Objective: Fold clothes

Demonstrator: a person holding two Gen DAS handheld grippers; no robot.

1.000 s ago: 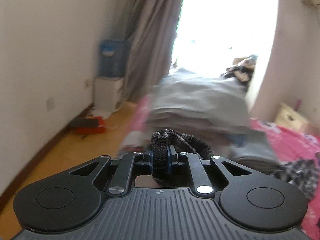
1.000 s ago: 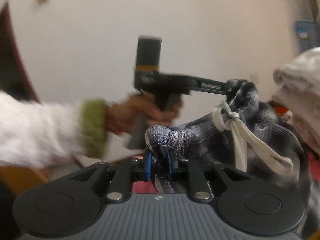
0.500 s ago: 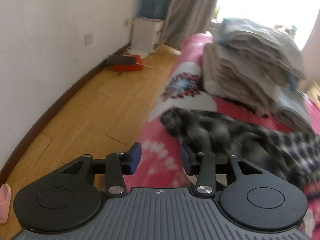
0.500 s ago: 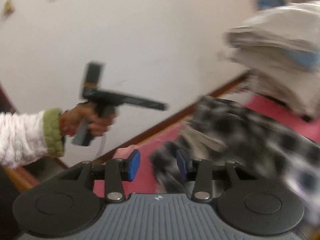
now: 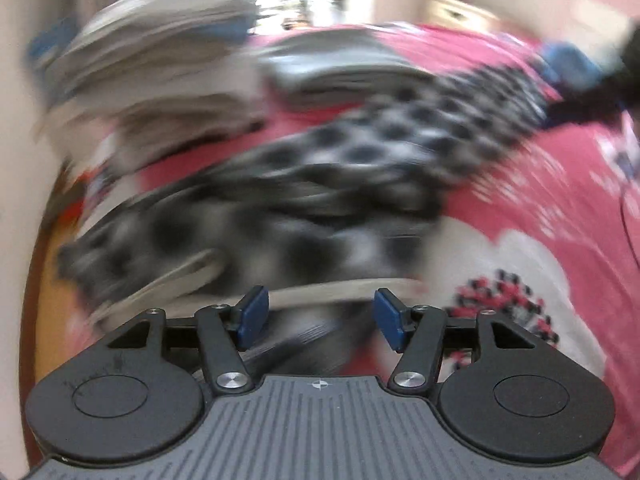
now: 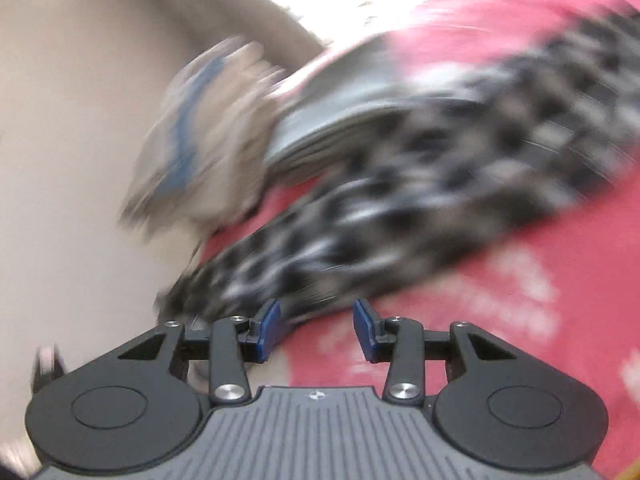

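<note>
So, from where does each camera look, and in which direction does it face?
Left wrist: sits on the left gripper, facing down onto the checked garment on the pink bedspread; open jaws show.
Right wrist: sits on the right gripper, facing the same garment; open jaws show.
Shared: garment, bedspread, folded pile.

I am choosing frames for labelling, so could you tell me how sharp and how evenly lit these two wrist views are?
Left wrist view: the checked garment and the folded stack are smeared by motion blur, the window behind is blown out, and only the open left gripper is crisp. Right wrist view: heavier streaking over the garment, glare at the top edge, the open right gripper sharp; fisheye bending in both.
</note>
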